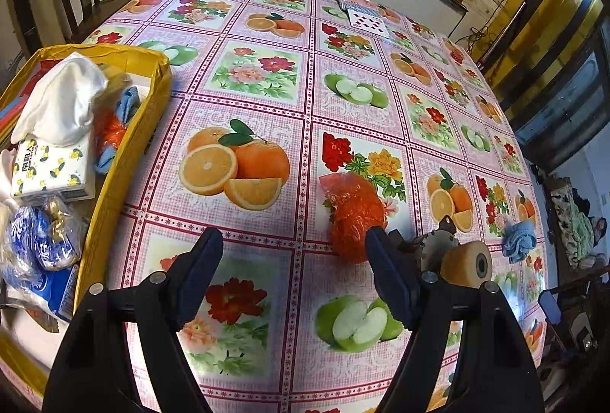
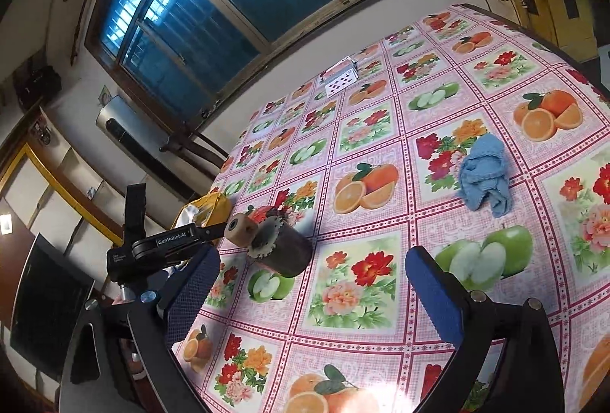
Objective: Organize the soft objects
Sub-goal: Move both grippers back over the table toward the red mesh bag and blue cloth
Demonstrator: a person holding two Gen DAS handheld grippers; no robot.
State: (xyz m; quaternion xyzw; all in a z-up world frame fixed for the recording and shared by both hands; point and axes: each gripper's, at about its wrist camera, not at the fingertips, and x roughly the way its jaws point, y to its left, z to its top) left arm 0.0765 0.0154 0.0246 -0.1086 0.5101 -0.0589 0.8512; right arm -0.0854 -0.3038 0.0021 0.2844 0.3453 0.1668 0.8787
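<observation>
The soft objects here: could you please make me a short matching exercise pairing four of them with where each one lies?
Things:
1. orange plastic bag
2. blue cloth
3. white cloth
4. tissue pack

Places:
A. in the yellow box, under the white cloth
B. alone on the tablecloth, far right
C. draped on top inside the box
D. on the tablecloth by the left gripper

Pairs: 1-D, 2-B, 3-C, 4-A

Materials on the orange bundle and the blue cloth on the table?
Orange bundle: looks like thin plastic film or mesh, glossy and crinkled, translucent at its edge. Blue cloth: looks like knitted or terry fabric, matte with a ribbed surface and soft folds.
</observation>
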